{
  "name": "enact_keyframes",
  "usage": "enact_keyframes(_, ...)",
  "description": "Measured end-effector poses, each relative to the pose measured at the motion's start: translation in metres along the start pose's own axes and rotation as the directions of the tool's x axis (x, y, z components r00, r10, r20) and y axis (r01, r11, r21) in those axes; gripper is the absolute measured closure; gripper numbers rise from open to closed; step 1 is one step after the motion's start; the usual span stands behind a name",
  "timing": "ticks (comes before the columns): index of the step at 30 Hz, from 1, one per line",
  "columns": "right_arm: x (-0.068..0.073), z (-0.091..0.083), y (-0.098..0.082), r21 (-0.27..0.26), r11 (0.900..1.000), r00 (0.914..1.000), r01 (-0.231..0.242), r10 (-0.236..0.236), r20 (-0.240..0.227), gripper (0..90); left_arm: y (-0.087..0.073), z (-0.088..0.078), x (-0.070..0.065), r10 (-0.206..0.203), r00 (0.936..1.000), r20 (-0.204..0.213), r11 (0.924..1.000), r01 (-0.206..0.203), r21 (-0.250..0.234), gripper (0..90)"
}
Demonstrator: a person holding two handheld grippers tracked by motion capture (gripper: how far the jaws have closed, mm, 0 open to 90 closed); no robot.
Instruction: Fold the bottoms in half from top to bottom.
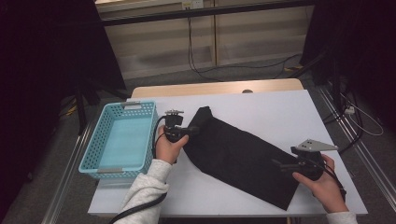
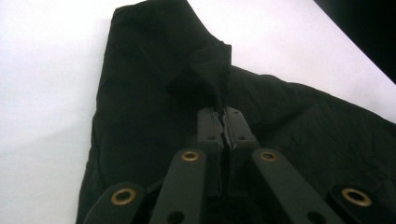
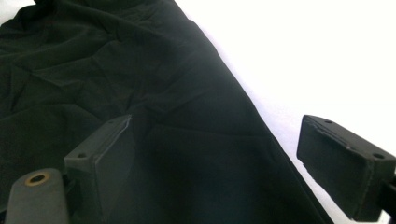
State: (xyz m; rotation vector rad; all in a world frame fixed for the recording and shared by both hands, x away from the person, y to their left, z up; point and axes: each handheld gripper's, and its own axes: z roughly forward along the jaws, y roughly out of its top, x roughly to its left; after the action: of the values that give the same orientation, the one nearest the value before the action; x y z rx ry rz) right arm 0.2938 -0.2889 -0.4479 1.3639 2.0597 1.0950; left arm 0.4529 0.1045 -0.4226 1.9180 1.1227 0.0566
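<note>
Cloth (image 1: 243, 156) mid-table (image 1: 280, 112) — basket (image 1: 122, 137) at left edge, beside cloth

Empty turquoise basket (image 1: 122, 140), white table (image 1: 280, 112)

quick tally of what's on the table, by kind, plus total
Black cloth: 1, folded, lying diagonally on the white table
Turquoise basket: 1, at the table's left edge
Handheld tools: 2, the left tool shut on a fold of the cloth, the right tool open over its lower end
Total: 4
</note>
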Motion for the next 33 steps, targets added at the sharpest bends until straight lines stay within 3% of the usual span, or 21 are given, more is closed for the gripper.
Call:
enact_keyframes(8, 0.001, 0.004, -0.002, 0.013, 1.000, 1.0000, -0.004, 0.004, -0.003, 11.4, 0.007, -0.010, 0.000, 0.005, 1.0000, 0.008, 0.9994, -0.004, -0.034, 87.0)
enact_keyframes(11, 0.001, 0.004, -0.002, 0.013, 1.000, 1.0000, -0.005, 0.005, -0.003, 11.4, 0.011, -0.015, -0.006, 0.019, 0.9997, 0.016, 0.9986, -0.018, -0.049, 87.0)
enact_keyframes(13, 0.001, 0.004, -0.002, 0.012, 1.000, 1.0000, -0.005, 0.005, -0.004, 11.4, 0.008, -0.015, -0.013, 0.056, 0.9982, 0.023, 0.9978, -0.055, -0.037, 87.0)
enact_keyframes(22, 0.002, 0.003, -0.001, 0.007, 1.000, 1.0000, -0.004, 0.004, -0.004, 11.4, -0.015, 0.003, -0.025, 0.052, 0.9959, 0.075, 0.9986, -0.052, -0.001, 87.0)
enact_keyframes(30, 0.002, 0.003, -0.002, 0.009, 1.000, 0.9999, -0.008, 0.008, -0.010, 11.4, -0.006, 0.002, -0.029, 0.041, 0.9949, 0.092, 0.9992, -0.040, -0.009, 87.0)
enact_keyframes(33, 0.002, 0.003, -0.001, 0.004, 1.000, 0.9999, -0.010, 0.010, -0.010, 11.4, -0.006, -0.003, -0.037, 0.060, 0.9914, 0.116, 0.9982, -0.059, -0.013, 87.0)
